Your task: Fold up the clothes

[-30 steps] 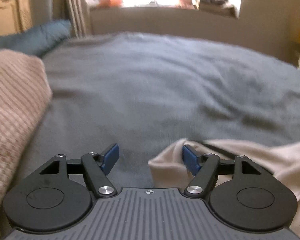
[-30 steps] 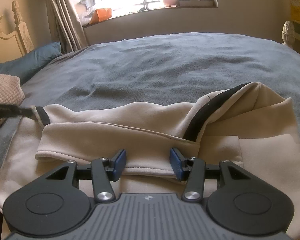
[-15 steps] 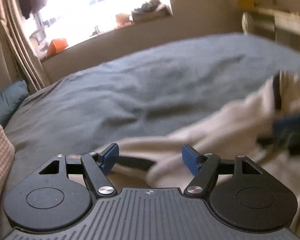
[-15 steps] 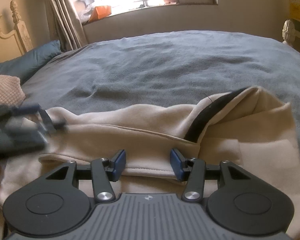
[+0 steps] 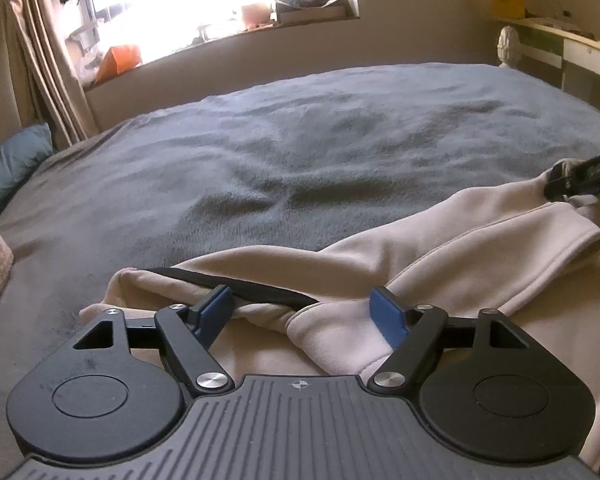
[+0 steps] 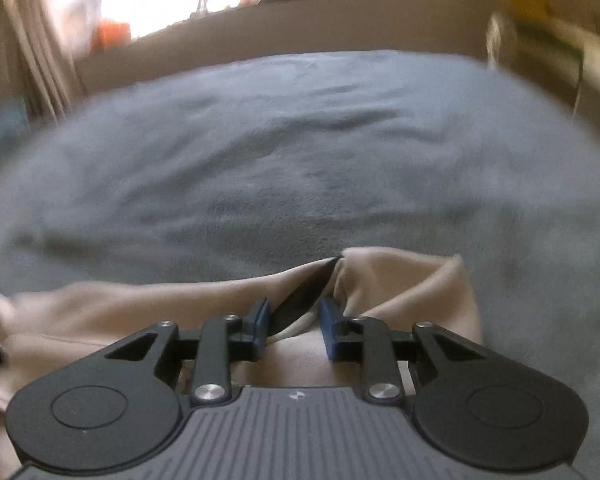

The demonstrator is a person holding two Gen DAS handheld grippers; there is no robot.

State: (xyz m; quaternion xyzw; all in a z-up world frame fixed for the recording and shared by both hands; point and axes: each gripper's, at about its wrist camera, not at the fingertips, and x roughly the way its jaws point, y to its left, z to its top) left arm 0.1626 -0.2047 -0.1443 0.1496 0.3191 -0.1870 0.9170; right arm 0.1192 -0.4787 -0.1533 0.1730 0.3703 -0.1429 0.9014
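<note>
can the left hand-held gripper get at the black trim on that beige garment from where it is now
Probably yes. The left hand-held gripper is open right over the beige garment, and the black trim runs uncovered between its fingers, with nothing blocking it.

Cream fleece garment with black trim (image 5: 440, 248) lying on the near part of the grey plush bed blanket (image 5: 300, 152), teal pillow (image 5: 8, 160) sitting far left, window sill (image 5: 228, 36) running behind the bed.

Left gripper (image 5: 303, 312) spread wide over beige garment (image 5: 440, 264), grey blanket (image 5: 300, 152)
</note>
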